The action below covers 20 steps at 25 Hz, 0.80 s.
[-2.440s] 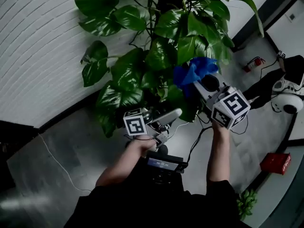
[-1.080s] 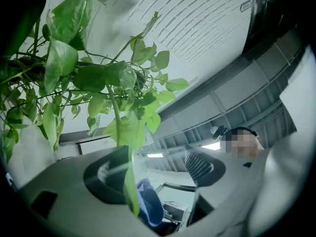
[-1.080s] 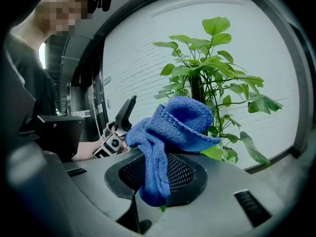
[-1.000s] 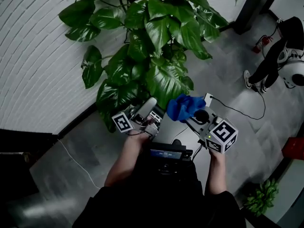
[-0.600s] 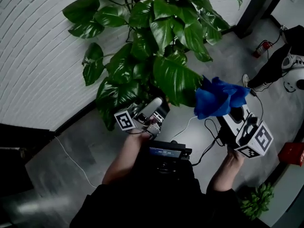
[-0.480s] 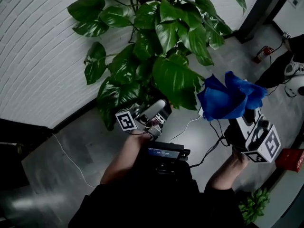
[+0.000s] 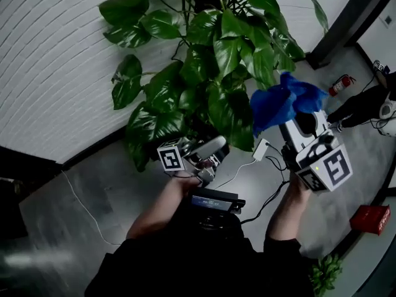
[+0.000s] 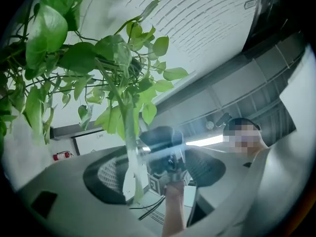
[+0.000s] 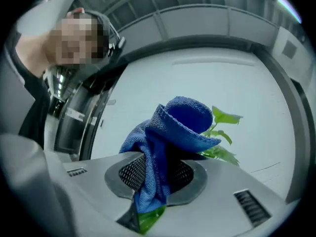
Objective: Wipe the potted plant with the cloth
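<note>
Brick wall (image 7: pixel 55 73) behind. My right gripper (image 7: pixel 283 120), fingers clamped on the cloth (image 7: pixel 278 101), has risen to the potted plant's (image 7: pixel 216 60) four-o'clock leaves, so wiping resumes. Left gripper's (image 7: pixel 215 147) fingers gape wide, a stem (image 8: pixel 129 147) between.

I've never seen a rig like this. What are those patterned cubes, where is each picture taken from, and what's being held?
A person holds a two-fingered gripper in each hand; the patterned cubes belong to them. One picture looks down from a head camera; the other two come from cameras riding on each gripper. The right gripper is shut on a crumpled blue cloth beside a broad-leaved green potted plant on the grey floor. The left gripper has its fingers open, with a pale plant stem between them, ungripped.
</note>
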{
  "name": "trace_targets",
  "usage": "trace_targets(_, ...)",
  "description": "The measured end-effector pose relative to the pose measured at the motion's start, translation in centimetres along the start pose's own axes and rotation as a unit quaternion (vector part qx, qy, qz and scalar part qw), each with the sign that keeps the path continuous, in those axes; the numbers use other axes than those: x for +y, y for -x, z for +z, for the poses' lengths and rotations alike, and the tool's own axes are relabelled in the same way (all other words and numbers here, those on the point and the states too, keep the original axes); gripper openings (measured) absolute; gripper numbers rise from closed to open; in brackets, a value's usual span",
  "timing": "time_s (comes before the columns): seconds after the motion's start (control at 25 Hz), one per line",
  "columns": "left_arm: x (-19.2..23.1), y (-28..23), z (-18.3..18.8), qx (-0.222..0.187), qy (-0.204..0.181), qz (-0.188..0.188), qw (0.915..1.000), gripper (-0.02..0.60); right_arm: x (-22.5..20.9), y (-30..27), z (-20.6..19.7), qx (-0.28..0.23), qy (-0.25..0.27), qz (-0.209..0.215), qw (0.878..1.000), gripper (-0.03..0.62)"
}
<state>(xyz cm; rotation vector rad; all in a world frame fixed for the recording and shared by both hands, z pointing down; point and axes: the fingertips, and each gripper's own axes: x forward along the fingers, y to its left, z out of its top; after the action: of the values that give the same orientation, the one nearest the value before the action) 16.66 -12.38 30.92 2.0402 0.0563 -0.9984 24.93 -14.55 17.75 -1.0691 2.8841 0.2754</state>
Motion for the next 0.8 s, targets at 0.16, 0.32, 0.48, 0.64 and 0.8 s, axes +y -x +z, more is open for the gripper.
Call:
trace_targets(0.16, -0.2, -0.7, -0.4, -0.001, 0.005, -0.009, 0.9999, 0.364, -2.0, -5.3, -7.0, 0.119, 0.034, -0.011, 0.992, 0.109)
trace_targets(0.32, -0.4, -0.8, -0.4, -0.002, 0.007, -0.015, 0.9999, 0.350, -0.8, -7.2, -11.7, 0.163, 0.002, 0.015, 0.986, 0.109)
trace_targets(0.48, -0.5, -0.6, -0.3, -0.001, 0.011, -0.021, 0.9997, 0.344, 1.6, -4.3, -13.4, 0.178, -0.025, 0.026, 0.983, 0.108)
trace_targets(0.64, -0.5, -0.3, -0.2, -0.010, 0.017, -0.026, 0.9995, 0.331, 4.7, -0.8, -14.9, 0.191, -0.053, 0.041, 0.979, 0.107)
trace_targets(0.8, 0.2, 0.2, -0.3, -0.017, 0.024, -0.021, 0.9993, 0.331, 7.2, 2.0, -15.9, 0.202, -0.050, 0.047, 0.977, 0.107)
